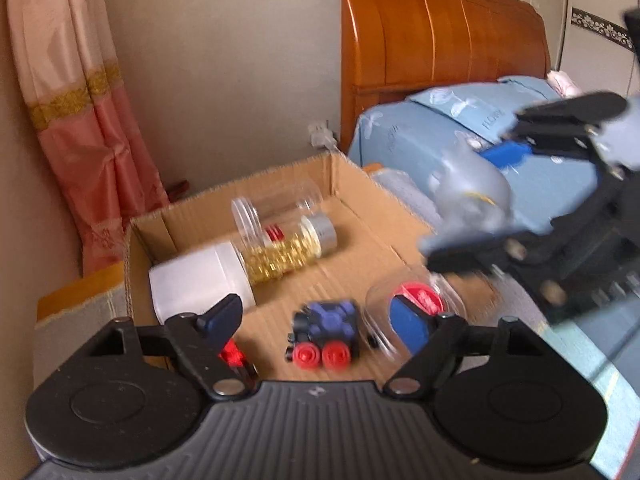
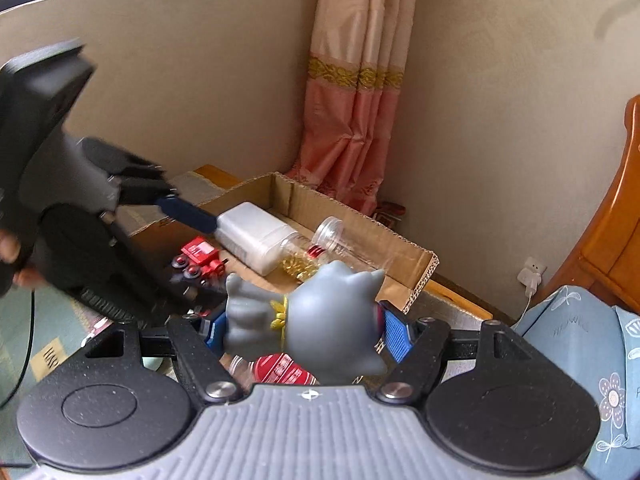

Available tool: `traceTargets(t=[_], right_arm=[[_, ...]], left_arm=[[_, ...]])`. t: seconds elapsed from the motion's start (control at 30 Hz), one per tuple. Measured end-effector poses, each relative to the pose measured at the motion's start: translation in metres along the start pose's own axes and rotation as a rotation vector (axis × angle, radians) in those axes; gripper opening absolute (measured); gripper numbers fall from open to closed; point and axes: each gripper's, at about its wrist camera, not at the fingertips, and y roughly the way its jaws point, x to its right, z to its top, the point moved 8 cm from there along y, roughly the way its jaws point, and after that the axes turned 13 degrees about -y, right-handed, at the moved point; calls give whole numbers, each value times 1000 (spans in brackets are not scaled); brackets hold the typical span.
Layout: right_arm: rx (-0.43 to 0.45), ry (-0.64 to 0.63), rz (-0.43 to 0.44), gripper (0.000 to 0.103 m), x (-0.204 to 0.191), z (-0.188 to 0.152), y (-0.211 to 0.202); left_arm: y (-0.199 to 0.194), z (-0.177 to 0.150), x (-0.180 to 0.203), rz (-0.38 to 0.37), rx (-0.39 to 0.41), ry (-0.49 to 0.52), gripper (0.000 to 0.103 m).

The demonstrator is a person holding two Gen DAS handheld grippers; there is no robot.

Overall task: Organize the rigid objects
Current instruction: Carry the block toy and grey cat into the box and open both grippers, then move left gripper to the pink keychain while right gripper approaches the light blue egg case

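Right gripper [image 2: 304, 332] fingers clamp the grey figurine [image 2: 320, 320] across its rounded head above the cardboard box [image 2: 416, 276]; apparently light, stiff, smooth, prone to slip; left gripper [image 1: 332, 320] open, empty.

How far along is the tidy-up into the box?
Done: the cardboard box already holds a white container, a gold-bead jar, an empty clear jar and a toy train.

In hand: the right gripper is shut on a grey figurine; the left gripper is open, holding nothing.

Left: the figurine is not yet in the box.
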Motion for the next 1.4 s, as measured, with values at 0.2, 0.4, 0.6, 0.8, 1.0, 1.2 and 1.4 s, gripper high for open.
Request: traceTargets(t=[0.2,0.4,0.6,0.8,1.0,1.2,1.4], right_arm=[[-12,37,-5,77,9,10,19],[-40,81,-22,78,20,23,43],[-39,130,-71,103,19,26,42],[-51,124,-94,103,-4,18,17],[-59,167,-115,103,-39,4,-8],[-57,240,-76,103,-84,-17,-10],[-81,317,-61,103,-122,-35,15]], left_arm=[[-31,-17,3,32,39,43,96],[-57,-28,-5,115,56,37,96],[-78,-36,-22,173,62,-9,96],[-101,-50,-45,223,98,-98,98],[-112,-72,-68,314,112,-199,99],[-120,-91,-83,371,113,-266,99],[-130,-105,-98,411,128,-305,99]])
